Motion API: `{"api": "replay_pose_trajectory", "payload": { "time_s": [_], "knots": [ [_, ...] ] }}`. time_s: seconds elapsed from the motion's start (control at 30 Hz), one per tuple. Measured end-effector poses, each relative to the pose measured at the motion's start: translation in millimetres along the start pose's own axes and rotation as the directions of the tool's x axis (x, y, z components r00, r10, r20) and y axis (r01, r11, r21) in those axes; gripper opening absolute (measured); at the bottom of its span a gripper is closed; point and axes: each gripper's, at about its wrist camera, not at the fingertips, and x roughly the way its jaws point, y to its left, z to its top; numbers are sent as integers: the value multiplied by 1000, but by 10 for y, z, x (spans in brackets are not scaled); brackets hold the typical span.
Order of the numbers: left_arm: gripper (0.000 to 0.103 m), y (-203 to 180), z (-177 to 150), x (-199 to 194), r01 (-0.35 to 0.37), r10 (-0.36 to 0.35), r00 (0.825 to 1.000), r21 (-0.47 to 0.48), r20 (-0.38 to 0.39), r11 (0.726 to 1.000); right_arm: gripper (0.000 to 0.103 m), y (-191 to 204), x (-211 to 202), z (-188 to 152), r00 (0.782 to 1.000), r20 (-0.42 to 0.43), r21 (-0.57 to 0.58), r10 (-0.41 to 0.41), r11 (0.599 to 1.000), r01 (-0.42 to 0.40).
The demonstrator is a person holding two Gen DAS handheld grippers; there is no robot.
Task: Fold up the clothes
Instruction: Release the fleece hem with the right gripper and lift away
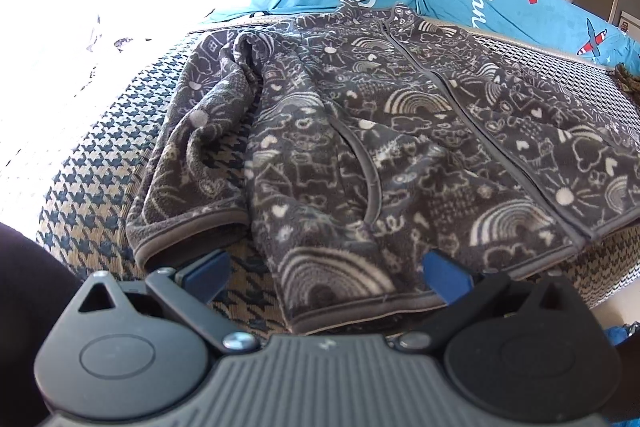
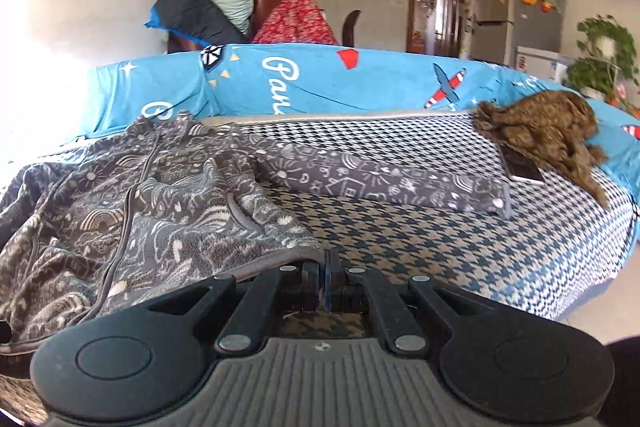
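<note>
**Hem pinched, ready to fold**

My right gripper point(image 2: 322, 273) is clamped on the hem of the jacket point(image 2: 132, 203), which lies zipped and face up on the checked couch point(image 2: 460, 259) — I judge that corner grip lets me fold the side over. My left gripper point(image 1: 326, 277) hangs spread wide above the near hem, empty. One sleeve point(image 2: 380, 181) stretches aside; a brown garment point(image 2: 552, 131) lies well apart.

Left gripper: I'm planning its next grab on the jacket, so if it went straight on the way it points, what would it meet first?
The left gripper is open, angled down at the fleece jacket. Straight on, it would probably first meet the jacket's bottom hem between its fingers, though depth is unclear.
</note>
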Motion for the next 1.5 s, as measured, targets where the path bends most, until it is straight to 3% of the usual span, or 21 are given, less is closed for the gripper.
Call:
{"api": "replay_pose_trajectory", "payload": {
  "time_s": [0.17,0.27,0.37,0.43,0.47,0.57,0.73,0.87,1.07,1.2,1.3,1.37,1.5],
  "knots": [
    [103,19,-18,-20,-16,16,1000,-10,-9,1000,3,-98,173,-76,993,-99,55,-66,996,71],
    [103,64,-22,-20,-34,34,999,-22,-17,999,20,-127,241,-91,985,-124,61,-121,990,129],
    [103,99,-30,-1,-65,65,997,-17,-32,998,25,-125,238,-112,982,-141,60,-129,989,139],
    [103,116,-37,8,-83,83,996,-13,-40,996,39,-93,273,-131,976,-175,32,-131,990,138],
    [103,127,-38,2,-86,85,996,-15,-37,996,41,-77,290,-140,973,-192,19,-132,990,138],
    [103,159,-32,-15,-88,87,996,-34,-30,996,41,-69,280,-184,971,-224,22,-81,996,88],
    [103,177,-18,-42,-83,82,997,-54,-10,995,45,-46,217,-235,965,-249,7,-85,996,89],
    [103,163,10,-95,-57,59,998,-57,26,997,45,-22,73,-285,971,-236,33,-35,998,44],
    [103,230,72,-56,-79,80,997,-87,17,993,45,77,-161,-320,986,-165,24,-1,1000,5],
    [103,271,141,-17,-115,117,993,-95,14,989,45,127,-275,-299,992,-108,27,72,997,-70],
    [103,332,237,-14,-118,121,992,-113,23,987,45,225,-316,-297,983,-90,6,162,987,-162],
    [103,381,322,-16,-109,114,993,-125,32,986,43,310,-331,-304,964,-94,-6,247,968,-249],
    [103,467,455,0,-118,126,991,-140,51,983,30,585,-362,-342,910,-114,-63,400,911,-408]
  ]
}}
